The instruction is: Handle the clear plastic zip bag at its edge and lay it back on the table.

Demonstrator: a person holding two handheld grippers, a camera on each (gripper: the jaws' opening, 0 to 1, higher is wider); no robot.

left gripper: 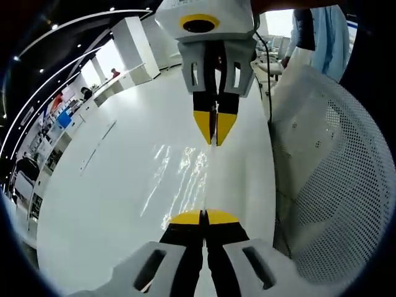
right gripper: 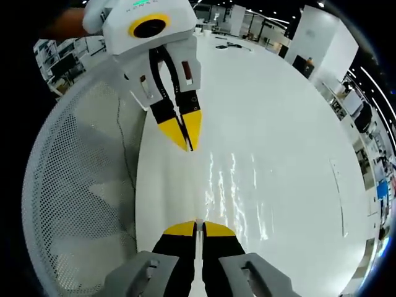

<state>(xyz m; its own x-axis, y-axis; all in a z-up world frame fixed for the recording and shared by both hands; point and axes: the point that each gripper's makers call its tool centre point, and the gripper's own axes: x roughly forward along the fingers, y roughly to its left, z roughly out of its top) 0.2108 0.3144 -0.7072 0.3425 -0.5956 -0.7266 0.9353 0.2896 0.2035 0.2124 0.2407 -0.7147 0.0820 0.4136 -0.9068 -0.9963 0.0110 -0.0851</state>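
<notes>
Here, clear zip bag (left gripper: 185, 179) stretched over white table (left gripper: 93, 204), contents unclear, left gripper (left gripper: 203, 216) and right gripper (right gripper: 197, 228) fingers clamping opposite edges.

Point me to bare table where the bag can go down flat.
Bare white table stretches away beyond the clear zip bag stretched between left gripper and right gripper. Crowded opposite: perforated white chair at the edge.

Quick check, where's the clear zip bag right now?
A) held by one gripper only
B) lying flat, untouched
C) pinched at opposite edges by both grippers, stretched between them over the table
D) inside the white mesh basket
C: in the left gripper view the left gripper and the right gripper each close on an edge of the zip bag, stretched above the table.
</notes>
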